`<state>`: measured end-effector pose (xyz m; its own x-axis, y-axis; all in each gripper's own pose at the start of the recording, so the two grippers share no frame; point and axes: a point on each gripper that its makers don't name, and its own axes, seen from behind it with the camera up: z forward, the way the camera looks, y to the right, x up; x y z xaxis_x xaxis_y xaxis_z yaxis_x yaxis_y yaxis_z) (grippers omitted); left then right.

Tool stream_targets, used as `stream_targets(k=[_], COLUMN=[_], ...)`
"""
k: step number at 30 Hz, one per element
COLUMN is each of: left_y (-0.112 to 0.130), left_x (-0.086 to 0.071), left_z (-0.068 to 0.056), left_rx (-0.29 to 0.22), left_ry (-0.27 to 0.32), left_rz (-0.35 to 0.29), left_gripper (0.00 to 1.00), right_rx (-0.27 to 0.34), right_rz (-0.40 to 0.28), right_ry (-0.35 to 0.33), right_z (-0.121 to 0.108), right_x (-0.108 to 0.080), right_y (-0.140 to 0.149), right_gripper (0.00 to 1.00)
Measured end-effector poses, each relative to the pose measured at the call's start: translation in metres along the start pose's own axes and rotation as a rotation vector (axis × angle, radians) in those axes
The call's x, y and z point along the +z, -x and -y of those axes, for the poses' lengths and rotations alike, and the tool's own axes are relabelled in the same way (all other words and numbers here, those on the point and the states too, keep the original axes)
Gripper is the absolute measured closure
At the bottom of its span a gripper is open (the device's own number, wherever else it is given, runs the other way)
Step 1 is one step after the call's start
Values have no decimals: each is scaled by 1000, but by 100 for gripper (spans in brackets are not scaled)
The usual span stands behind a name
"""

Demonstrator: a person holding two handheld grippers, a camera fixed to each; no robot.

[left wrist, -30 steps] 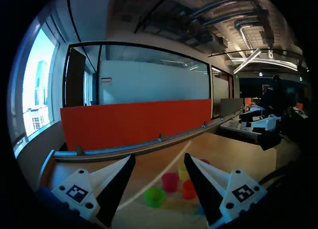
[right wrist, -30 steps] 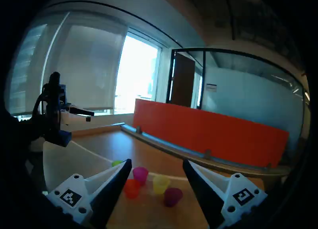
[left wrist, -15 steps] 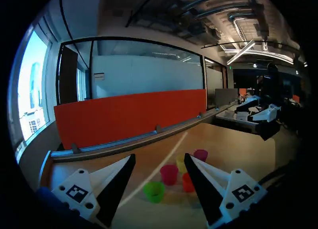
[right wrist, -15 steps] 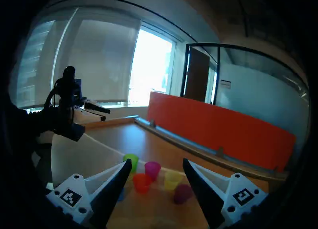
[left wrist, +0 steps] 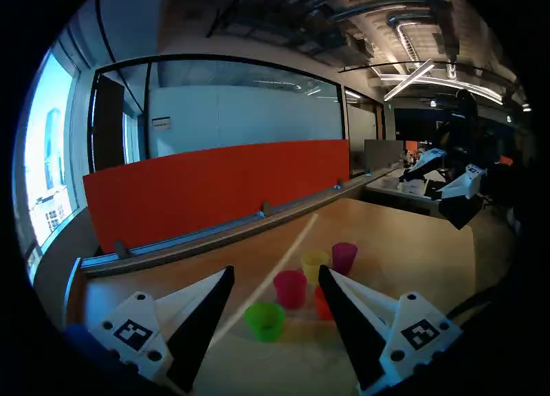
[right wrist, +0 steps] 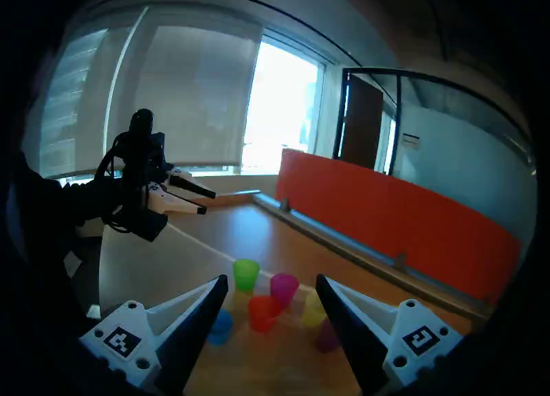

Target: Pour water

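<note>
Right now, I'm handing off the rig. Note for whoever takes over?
Left gripper: fingers open, empty, pointed at the cups.
Right gripper: fingers open, empty, also pointed at them.
On the light wooden table, clustered: green plastic cup, pink plastic cup, yellow plastic cup, purple plastic cup, orange plastic cup, blue plastic cup.
Done: nothing gripped or poured. Can't tell which cup holds water.
Left: grip a cup, pour into another.
</note>
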<state>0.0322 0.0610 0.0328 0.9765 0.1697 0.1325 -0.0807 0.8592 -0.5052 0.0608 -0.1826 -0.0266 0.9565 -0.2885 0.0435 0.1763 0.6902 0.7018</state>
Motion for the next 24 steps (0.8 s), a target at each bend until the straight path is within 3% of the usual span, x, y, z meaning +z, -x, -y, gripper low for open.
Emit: stream_targets(k=[24], left_y=[53], left_x=[31], left_z=[-2], left_rx=[39], left_ry=[67], left_rz=[114], left_gripper=[9], right_rx=[-48], right_rz=[58], right_ry=[-98], right_z=[23], right_x=[27], right_y=[26], right_gripper=[0])
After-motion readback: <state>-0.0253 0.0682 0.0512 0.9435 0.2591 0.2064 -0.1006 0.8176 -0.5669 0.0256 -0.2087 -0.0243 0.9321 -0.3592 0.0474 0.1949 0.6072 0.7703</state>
